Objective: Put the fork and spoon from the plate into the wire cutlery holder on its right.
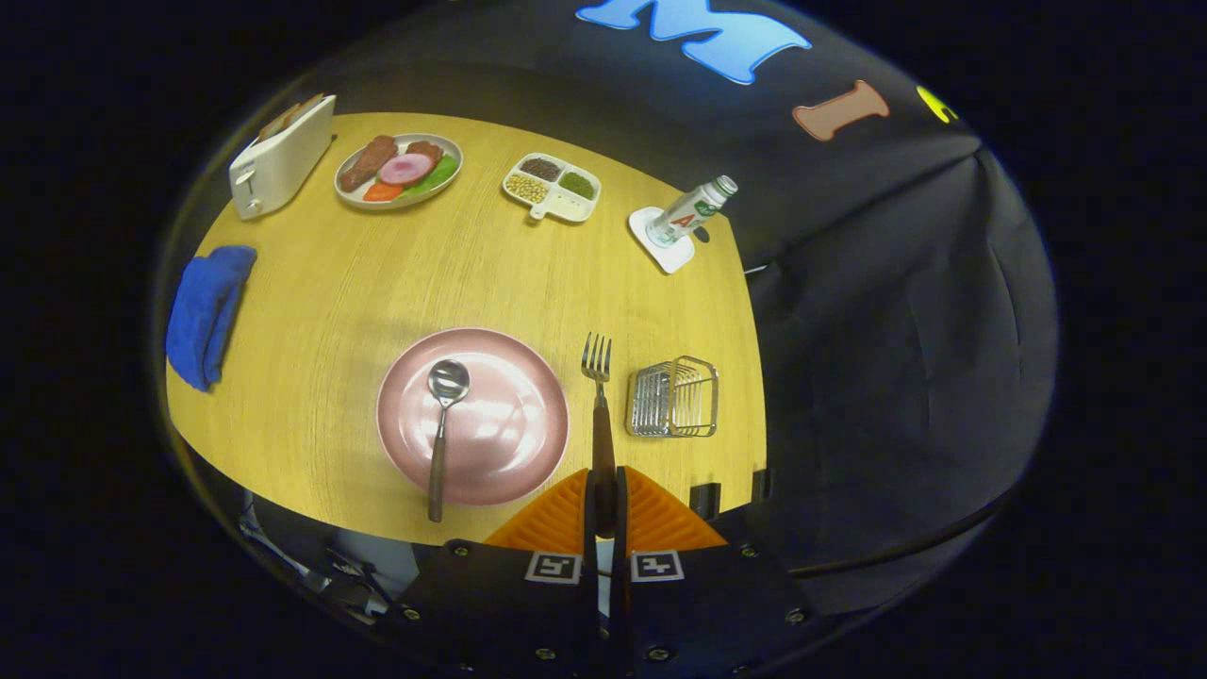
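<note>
Gripper (603, 500): jaws are closing on the fork (598, 405) by its wooden handle, both fingers pressing it; the tines are pointing toward the far side, over the gap between plate and holder. Whether the fork is touching the surface (321, 292) is hard to tell from this angle.

Plate (472, 415): pink, sitting at the near edge of the surface, just left of the fork.

Spoon (443, 424): lying on the plate, bowl toward the far side, wooden handle overhanging the near rim.

Holder (674, 398): wire, standing just right of the fork, near the right edge of the surface.

Cloth (207, 316): blue, lying bunched at the left edge.

Toaster (281, 156): white, standing at the far left corner, bread showing in its slots.

Food plate (399, 170): resting right of the toaster, carrying meat and greens.

Divided dish (552, 186): sitting further right, holding grains or beans.

Bottle (693, 211): standing on a white coaster (662, 240) at the far right.
</note>
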Demonstrator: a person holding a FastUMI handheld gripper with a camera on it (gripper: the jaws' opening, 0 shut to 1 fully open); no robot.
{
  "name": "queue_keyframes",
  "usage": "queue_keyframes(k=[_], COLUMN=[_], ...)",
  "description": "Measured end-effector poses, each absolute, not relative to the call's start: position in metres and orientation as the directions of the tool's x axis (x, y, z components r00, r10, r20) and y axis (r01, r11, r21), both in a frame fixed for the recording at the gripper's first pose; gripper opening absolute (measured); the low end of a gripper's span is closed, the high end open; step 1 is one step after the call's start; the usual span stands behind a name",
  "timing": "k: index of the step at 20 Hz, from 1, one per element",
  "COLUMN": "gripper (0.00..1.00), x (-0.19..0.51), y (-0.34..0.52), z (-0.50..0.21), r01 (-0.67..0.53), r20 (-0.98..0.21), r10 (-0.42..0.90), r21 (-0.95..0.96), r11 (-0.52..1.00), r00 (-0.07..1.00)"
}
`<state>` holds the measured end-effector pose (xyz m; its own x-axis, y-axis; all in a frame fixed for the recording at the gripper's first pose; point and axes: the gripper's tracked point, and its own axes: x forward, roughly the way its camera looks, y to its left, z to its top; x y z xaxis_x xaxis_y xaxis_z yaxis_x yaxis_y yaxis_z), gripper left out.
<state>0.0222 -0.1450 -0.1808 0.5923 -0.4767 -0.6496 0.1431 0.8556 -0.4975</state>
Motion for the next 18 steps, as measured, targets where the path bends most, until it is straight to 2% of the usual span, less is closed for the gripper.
queue_keyframes(k=[5, 10, 18], gripper=[0.05, 0.05, 0.05], x=[0.013, 0.010, 0.028], y=[-0.191, -0.232, -0.254], z=[-0.170, -0.181, -0.197], r01=[0.249, 0.305, 0.291], r20=[-0.651, -0.684, -0.726], r10=[-0.511, -0.526, -0.457], r21=[-0.456, -0.428, -0.354], r11=[0.854, 0.851, 0.889], r00=[0.561, 0.506, 0.514])
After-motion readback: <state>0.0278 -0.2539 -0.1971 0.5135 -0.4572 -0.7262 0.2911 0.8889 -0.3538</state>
